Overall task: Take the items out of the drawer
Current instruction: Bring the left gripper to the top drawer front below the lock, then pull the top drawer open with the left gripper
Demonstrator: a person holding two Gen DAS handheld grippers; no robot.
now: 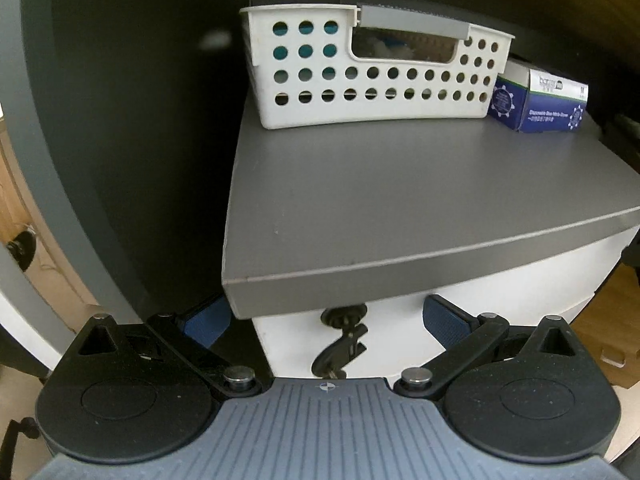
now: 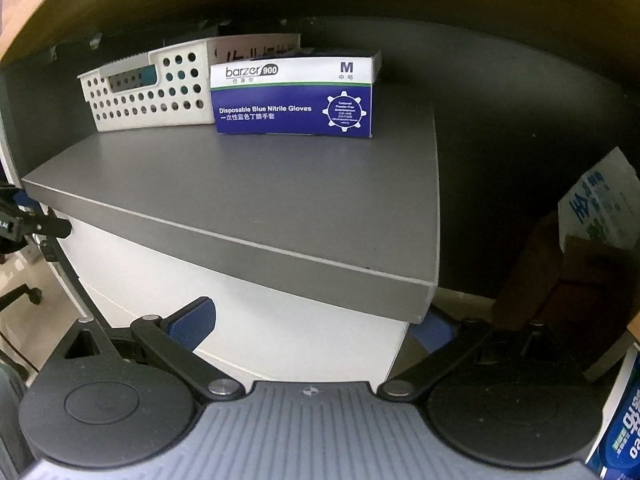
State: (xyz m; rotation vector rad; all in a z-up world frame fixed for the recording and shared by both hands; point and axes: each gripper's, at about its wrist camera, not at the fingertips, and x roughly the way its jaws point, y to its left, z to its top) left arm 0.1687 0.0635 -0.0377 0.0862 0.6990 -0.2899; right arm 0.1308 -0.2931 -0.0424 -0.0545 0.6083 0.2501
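Both grippers hover in front of a white drawer cabinet [image 1: 460,300] with a grey top [image 1: 400,184], set under a desk. The left gripper [image 1: 326,320] has its blue-padded fingers spread wide and holds nothing; between them, a key [image 1: 340,344] hangs from the lock at the top of the cabinet front. The right gripper [image 2: 312,324] is also spread open and empty, near the cabinet's right front corner. The drawer front is shut. At the far side of the top stand a white perforated basket [image 1: 372,80] on the left and, just beside it on the right, a blue and white glove box [image 2: 294,98].
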